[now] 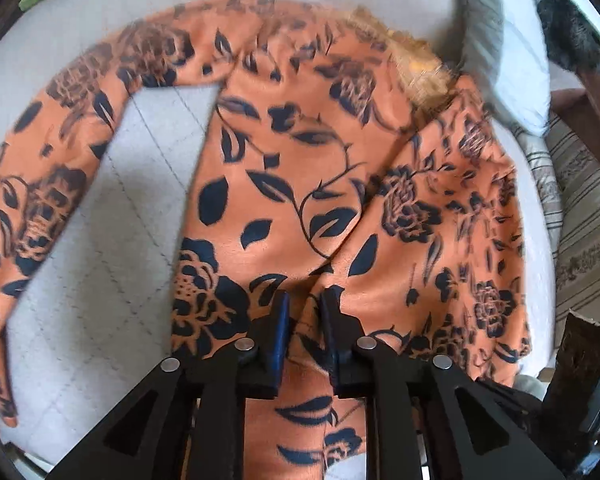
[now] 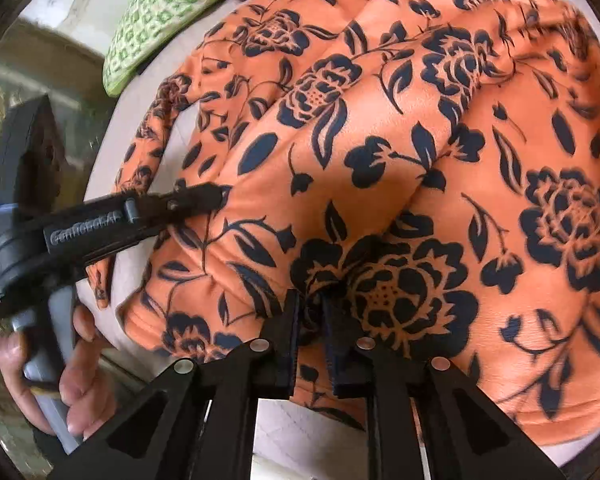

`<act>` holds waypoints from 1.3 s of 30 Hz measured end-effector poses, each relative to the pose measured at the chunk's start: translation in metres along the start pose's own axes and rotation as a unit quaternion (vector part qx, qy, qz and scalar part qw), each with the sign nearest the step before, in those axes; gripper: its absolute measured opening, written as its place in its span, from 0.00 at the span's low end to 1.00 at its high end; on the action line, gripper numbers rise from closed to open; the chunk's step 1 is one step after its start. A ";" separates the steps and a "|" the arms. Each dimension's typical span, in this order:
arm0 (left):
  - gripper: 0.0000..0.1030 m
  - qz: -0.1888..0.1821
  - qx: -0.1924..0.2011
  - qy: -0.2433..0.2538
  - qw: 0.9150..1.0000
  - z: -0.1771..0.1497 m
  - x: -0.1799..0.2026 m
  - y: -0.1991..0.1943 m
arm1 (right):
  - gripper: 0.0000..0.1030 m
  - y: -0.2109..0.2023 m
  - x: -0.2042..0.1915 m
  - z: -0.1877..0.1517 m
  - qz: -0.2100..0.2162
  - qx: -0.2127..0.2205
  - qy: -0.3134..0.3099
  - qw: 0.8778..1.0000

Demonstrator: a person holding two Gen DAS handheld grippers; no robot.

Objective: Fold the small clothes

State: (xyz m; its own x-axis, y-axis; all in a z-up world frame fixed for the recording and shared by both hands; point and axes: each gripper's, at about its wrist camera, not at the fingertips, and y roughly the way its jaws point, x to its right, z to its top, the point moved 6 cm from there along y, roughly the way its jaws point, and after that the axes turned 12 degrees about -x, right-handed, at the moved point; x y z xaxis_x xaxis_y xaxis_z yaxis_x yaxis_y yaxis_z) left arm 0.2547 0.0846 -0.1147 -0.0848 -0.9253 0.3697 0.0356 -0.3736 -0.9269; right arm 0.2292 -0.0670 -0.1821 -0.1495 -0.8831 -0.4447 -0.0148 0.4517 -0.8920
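An orange fleece garment [image 1: 284, 168] with a dark floral print lies spread on a white quilted surface [image 1: 112, 240], one sleeve [image 1: 40, 184] stretched out to the left. My left gripper [image 1: 305, 304] stands over its near hem, jaws narrow, with a pinched ridge of the fabric filling the gap. In the right wrist view the garment [image 2: 420, 160] fills most of the frame. My right gripper [image 2: 311, 304] is shut on a bunched fold by a large printed flower. The left gripper [image 2: 216, 196] reaches in from the left, held by a hand [image 2: 76, 360], its tip on the fabric's edge.
A green patterned cushion [image 2: 160, 12] sits at the far edge of the surface. A white pillow [image 1: 500, 60] and a dark furry shape [image 1: 568, 32] are beyond the collar. Striped upholstery [image 1: 580, 220] runs along the right side.
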 end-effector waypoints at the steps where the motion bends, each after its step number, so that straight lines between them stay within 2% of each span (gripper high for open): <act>1: 0.24 -0.009 0.015 -0.001 1.000 -0.001 0.000 -0.010 | 0.27 -0.006 -0.003 0.000 0.004 0.009 -0.003 1.000; 3: 0.44 -0.026 0.057 -0.020 0.998 -0.006 -0.008 -0.037 | 0.40 -0.028 -0.014 -0.003 0.011 0.039 -0.017 0.999; 4: 0.49 -0.035 0.077 -0.033 0.996 -0.010 -0.014 -0.049 | 0.44 -0.042 -0.021 -0.005 0.013 0.055 -0.027 0.998; 6: 0.53 -0.061 0.130 -0.077 0.987 -0.024 -0.038 -0.079 | 0.50 -0.064 -0.033 -0.006 0.014 0.080 -0.046 0.996; 8: 0.54 -0.062 0.165 -0.124 0.977 -0.040 -0.068 -0.099 | 0.54 -0.082 -0.044 -0.003 0.016 0.103 -0.054 0.993; 12: 0.54 -0.049 0.220 -0.258 0.939 -0.081 -0.144 -0.124 | 0.55 -0.091 -0.074 0.014 0.053 0.112 -0.075 0.989; 14: 0.53 -0.035 0.236 -0.327 0.914 -0.106 -0.177 -0.125 | 0.55 -0.085 -0.088 0.020 0.067 0.105 -0.086 0.988; 17: 0.53 -0.045 0.258 -0.387 0.884 -0.137 -0.204 -0.125 | 0.55 -0.066 -0.121 0.035 0.078 0.092 -0.111 0.986; 19: 0.53 -0.036 0.271 -0.416 0.867 -0.154 -0.220 -0.128 | 0.55 -0.048 -0.141 0.040 0.081 0.075 -0.123 0.986; 21: 0.53 -0.033 0.275 -0.441 0.854 -0.162 -0.231 -0.127 | 0.55 -0.032 -0.154 0.039 0.084 0.063 -0.137 0.985; 22: 0.53 -0.023 0.260 -0.455 0.851 -0.165 -0.238 -0.121 | 0.55 -0.027 -0.159 0.038 0.084 0.058 -0.142 0.985; 26: 0.47 -0.026 0.188 -0.457 0.869 -0.148 -0.239 -0.081 | 0.55 -0.009 -0.169 0.034 0.088 0.042 -0.151 0.984; 29: 0.47 0.025 0.184 -0.439 0.879 -0.129 -0.235 -0.081 | 0.55 -0.007 -0.166 0.033 0.089 0.039 -0.150 0.984; 30: 0.44 0.040 0.176 -0.436 0.882 -0.125 -0.234 -0.080 | 0.55 -0.008 -0.164 0.033 0.091 0.040 -0.148 0.984; 31: 0.38 0.064 0.170 -0.430 0.884 -0.120 -0.231 -0.077 | 0.55 -0.009 -0.161 0.033 0.093 0.039 -0.146 0.984; 32: 0.21 0.090 0.167 -0.422 0.886 -0.118 -0.227 -0.076 | 0.55 -0.010 -0.157 0.034 0.093 0.040 -0.141 0.985; 33: 0.09 0.092 0.167 -0.408 0.893 -0.114 -0.221 -0.075 | 0.55 -0.012 -0.155 0.035 0.093 0.040 -0.138 0.985; 34: 0.08 0.083 0.168 -0.392 0.901 -0.110 -0.214 -0.075 | 0.55 -0.013 -0.152 0.035 0.093 0.041 -0.136 0.985; 35: 0.07 0.087 0.176 -0.384 0.902 -0.109 -0.211 -0.079 | 0.55 -0.015 -0.149 0.035 0.093 0.043 -0.133 0.986; 37: 0.07 0.086 0.218 -0.360 0.903 -0.104 -0.200 -0.095 | 0.55 -0.020 -0.145 0.035 0.095 0.047 -0.130 0.986; 39: 0.07 0.067 0.289 -0.314 0.902 -0.107 -0.174 -0.126 | 0.55 -0.025 -0.142 0.034 0.094 0.050 -0.132 0.985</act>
State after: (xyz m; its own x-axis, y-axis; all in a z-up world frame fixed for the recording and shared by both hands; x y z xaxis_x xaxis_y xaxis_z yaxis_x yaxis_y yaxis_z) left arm 0.1587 0.2993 -0.0686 0.5330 -0.7515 0.3887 0.5321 -0.0595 -0.8446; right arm 0.2847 0.0428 -0.0998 0.1219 -0.7927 -0.5973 0.0891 0.6081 -0.7889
